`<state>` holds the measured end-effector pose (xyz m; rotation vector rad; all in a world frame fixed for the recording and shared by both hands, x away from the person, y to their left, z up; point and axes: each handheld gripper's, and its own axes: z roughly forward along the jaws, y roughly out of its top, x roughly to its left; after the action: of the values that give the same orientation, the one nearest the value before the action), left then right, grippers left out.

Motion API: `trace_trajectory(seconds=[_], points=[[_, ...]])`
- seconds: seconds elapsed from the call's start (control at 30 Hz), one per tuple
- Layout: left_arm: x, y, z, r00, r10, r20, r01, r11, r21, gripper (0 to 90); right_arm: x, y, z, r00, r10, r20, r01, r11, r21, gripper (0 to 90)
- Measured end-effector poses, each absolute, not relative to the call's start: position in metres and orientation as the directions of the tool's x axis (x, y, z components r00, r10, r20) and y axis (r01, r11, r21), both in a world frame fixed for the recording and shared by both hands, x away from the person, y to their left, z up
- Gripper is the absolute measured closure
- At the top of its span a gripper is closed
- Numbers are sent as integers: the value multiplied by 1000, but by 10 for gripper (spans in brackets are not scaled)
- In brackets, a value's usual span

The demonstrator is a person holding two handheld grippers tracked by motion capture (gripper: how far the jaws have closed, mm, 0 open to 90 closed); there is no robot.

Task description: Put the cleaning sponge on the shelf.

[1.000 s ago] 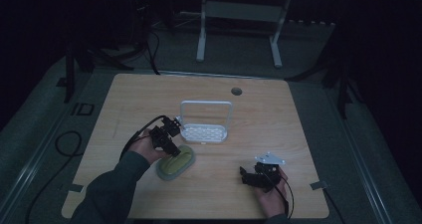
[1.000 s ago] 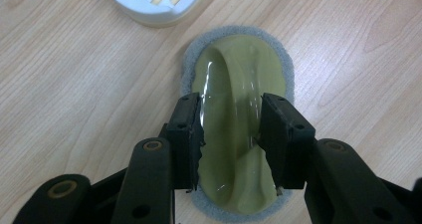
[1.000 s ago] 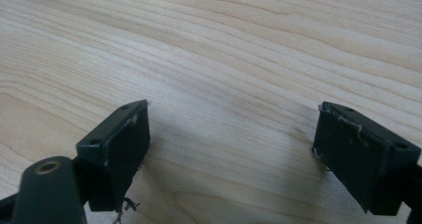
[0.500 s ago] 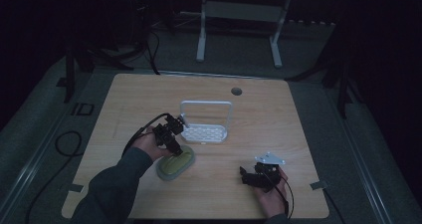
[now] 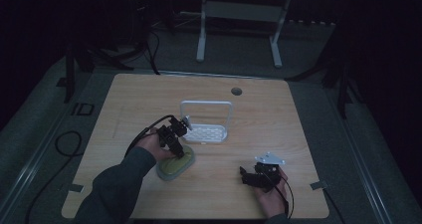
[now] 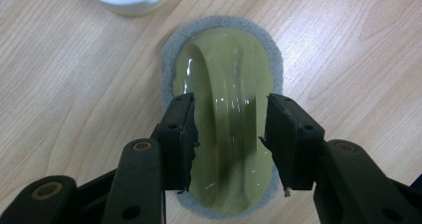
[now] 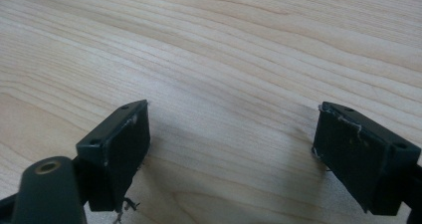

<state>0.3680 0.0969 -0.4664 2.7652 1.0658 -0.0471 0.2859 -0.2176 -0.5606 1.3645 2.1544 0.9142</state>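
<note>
Tabletop: left gripper (image 6: 229, 134) just opened wide astride scrubber (image 6: 224, 84) handle, w/o contact.

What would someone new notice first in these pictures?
Probably the yellow-green scrubber with its grey sponge rim, lying flat on the wooden table, with the left gripper open astride its raised handle after just widening. Behind it sits a white soap dish; the right gripper waits open over bare wood.
</note>
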Motion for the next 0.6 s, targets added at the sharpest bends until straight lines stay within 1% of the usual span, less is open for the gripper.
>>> trace_trajectory(seconds=[0.23,0.37,0.6], points=[[368,95,-470,745,661,-91,667,-735,123,570,286,-218,-561,-424,906,-9,623,299,723,143],[368,95,-471,745,661,-90,667,-736,117,607,286,-218,-561,-424,906,-10,622,299,723,143],[368,94,-474,757,648,-83,653,-752,90,641,286,-218,-561,-424,906,-9,623,299,723,143]])
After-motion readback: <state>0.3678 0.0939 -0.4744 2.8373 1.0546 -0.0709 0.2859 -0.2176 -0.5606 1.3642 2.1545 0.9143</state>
